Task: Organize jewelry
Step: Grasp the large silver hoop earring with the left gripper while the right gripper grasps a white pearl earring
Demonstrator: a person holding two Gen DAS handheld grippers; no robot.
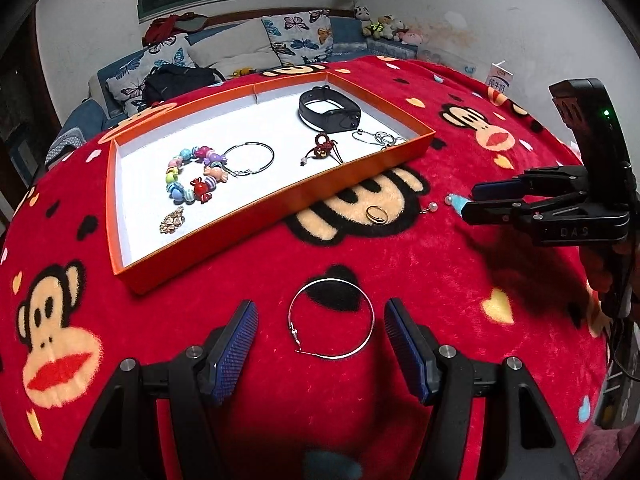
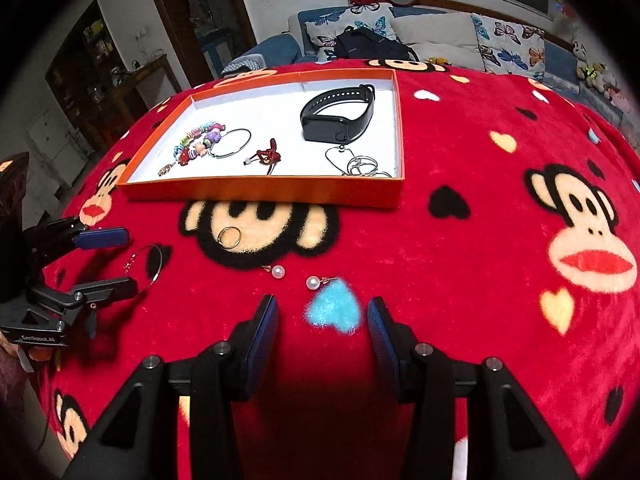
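An orange tray (image 1: 280, 196) (image 2: 260, 190) with a white floor holds a bead bracelet (image 1: 194, 174), a silver hoop (image 1: 252, 156), a red knot charm (image 1: 322, 148), a black smart band (image 1: 330, 110) (image 2: 340, 114), silver rings (image 1: 378, 138) and a gold brooch (image 1: 173, 220). On the red blanket lie a large silver hoop (image 1: 331, 317) (image 2: 148, 264), a gold ring (image 1: 377, 214) (image 2: 229, 237) and two pearl earrings (image 2: 278, 271) (image 2: 313, 282). My left gripper (image 1: 322, 344) (image 2: 116, 260) is open around the large hoop. My right gripper (image 2: 322, 330) (image 1: 468, 200) is open just short of the pearls.
The red monkey-print blanket (image 1: 400, 264) covers a rounded table. Behind it are a sofa with butterfly cushions (image 1: 298, 36), a black bag (image 1: 176, 80), plush toys (image 1: 386, 26) and a milk carton (image 1: 498, 80).
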